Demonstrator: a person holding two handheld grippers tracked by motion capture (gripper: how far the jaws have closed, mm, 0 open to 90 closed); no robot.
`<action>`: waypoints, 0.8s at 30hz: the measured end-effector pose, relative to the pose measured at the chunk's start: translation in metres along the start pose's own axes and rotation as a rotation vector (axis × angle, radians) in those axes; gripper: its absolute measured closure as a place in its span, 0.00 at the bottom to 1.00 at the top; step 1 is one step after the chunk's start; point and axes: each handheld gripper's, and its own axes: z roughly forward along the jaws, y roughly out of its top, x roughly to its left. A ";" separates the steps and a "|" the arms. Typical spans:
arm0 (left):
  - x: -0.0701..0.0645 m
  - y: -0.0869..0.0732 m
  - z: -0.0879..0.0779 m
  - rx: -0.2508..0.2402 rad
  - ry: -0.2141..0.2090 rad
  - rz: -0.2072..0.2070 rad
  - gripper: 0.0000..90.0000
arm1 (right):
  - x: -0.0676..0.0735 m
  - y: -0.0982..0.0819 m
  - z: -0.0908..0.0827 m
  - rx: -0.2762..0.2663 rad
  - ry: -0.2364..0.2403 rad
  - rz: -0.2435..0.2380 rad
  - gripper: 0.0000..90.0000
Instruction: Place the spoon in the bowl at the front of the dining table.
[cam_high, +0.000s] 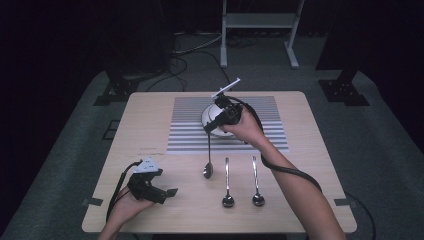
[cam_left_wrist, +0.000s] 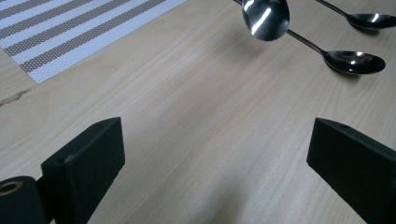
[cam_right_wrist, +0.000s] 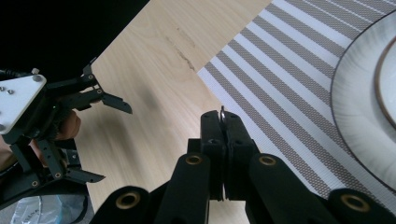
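My right gripper (cam_high: 210, 129) is shut on the top end of a metal spoon (cam_high: 208, 156), which hangs straight down with its bowl close over the wood. In the right gripper view the jaws (cam_right_wrist: 223, 125) pinch the thin handle tip (cam_right_wrist: 222, 113). The left gripper (cam_high: 167, 184) rests near the table's front left, open, with bare wood between its jaws (cam_left_wrist: 217, 140). From there the hanging spoon's bowl (cam_left_wrist: 265, 17) shows ahead. Two more spoons (cam_high: 227, 182) (cam_high: 256, 180) lie side by side, bowls toward the front edge.
A white plate (cam_high: 209, 116) sits on a striped placemat (cam_high: 190, 125) in the middle of the table, partly behind my right hand. Its rim (cam_right_wrist: 364, 107) shows right of the right jaws. The open left gripper (cam_right_wrist: 109, 142) appears at that view's left.
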 end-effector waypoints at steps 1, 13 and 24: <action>0.000 0.000 0.000 -0.001 0.001 -0.003 0.03 | -0.001 0.000 -0.001 -0.003 -0.003 -0.001 0.98; 0.000 0.000 0.000 0.004 0.005 0.005 0.03 | -0.011 0.001 -0.009 -0.036 -0.019 0.026 0.98; 0.000 0.000 -0.001 0.002 0.006 0.008 0.03 | -0.017 0.006 -0.018 -0.058 -0.042 0.040 0.98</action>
